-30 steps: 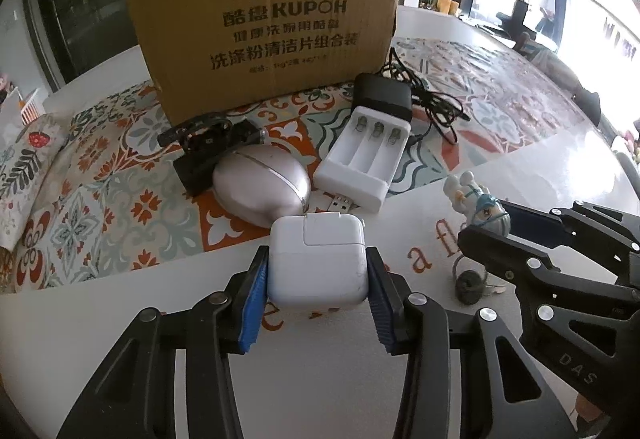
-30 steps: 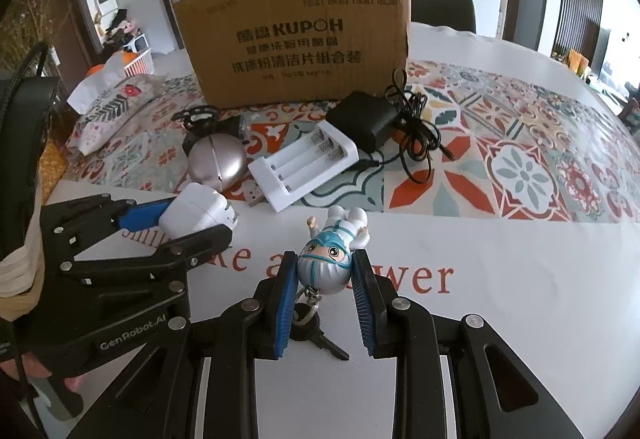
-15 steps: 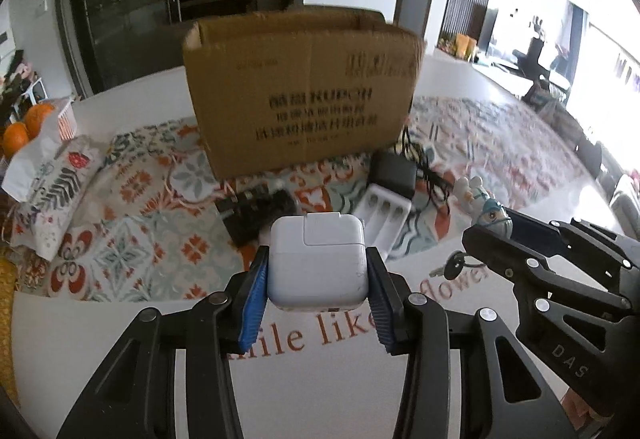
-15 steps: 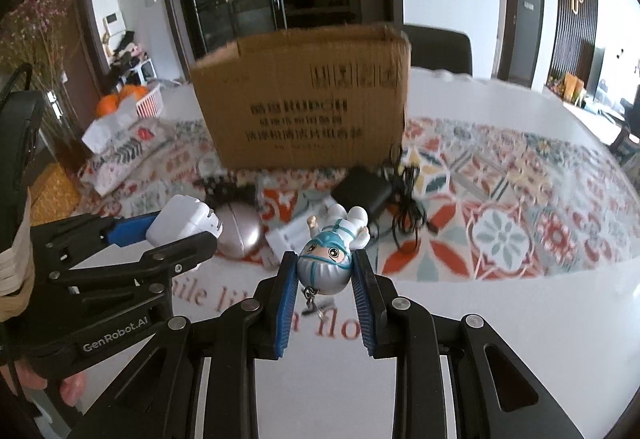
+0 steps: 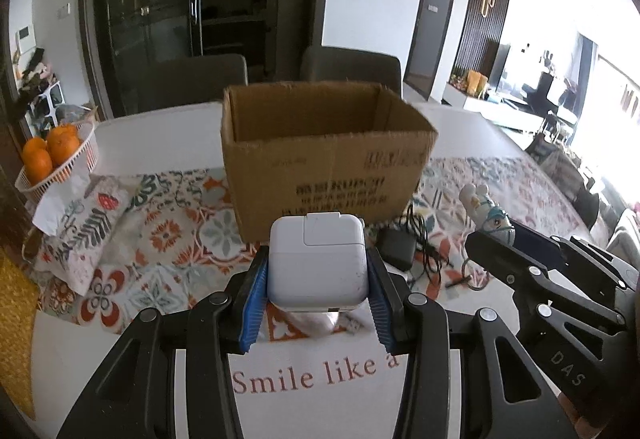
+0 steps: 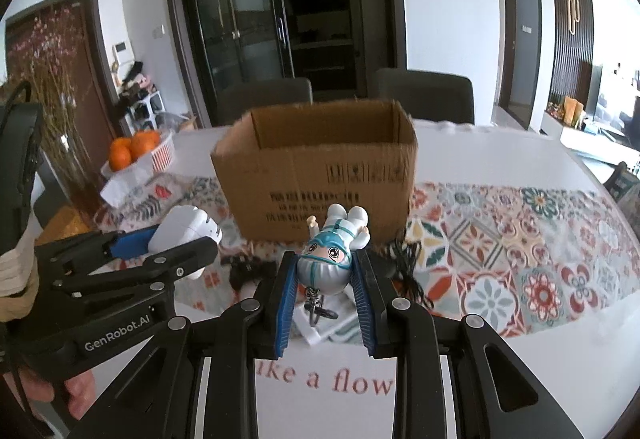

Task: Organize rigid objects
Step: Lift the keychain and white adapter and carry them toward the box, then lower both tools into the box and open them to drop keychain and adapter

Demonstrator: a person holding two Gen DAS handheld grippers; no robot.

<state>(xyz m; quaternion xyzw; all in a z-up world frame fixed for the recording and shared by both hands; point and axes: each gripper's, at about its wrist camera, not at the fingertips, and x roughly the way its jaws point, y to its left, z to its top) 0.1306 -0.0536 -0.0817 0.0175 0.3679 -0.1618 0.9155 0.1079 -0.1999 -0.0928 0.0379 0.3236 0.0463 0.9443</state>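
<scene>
My left gripper (image 5: 318, 279) is shut on a white square power adapter (image 5: 317, 261) and holds it high above the table, in front of an open cardboard box (image 5: 324, 159). My right gripper (image 6: 325, 279) is shut on a small astronaut figure keychain (image 6: 330, 261), its ring and key hanging below. The box (image 6: 316, 175) stands straight ahead of it, its inside hidden from both views. The left gripper with the adapter (image 6: 186, 229) shows at the left of the right wrist view; the right gripper with the figure (image 5: 486, 211) shows at the right of the left wrist view.
A black charger with a tangled cable (image 5: 400, 247) and a white battery charger (image 6: 324, 331) lie on the patterned cloth before the box. A basket of oranges (image 5: 56, 155) and a floral pouch (image 5: 84, 227) stand at the left. Two chairs (image 6: 424, 95) are behind the table.
Both grippers have risen well above the table with their objects, so the box's open top now shows. The items on the cloth look smaller and lower.
</scene>
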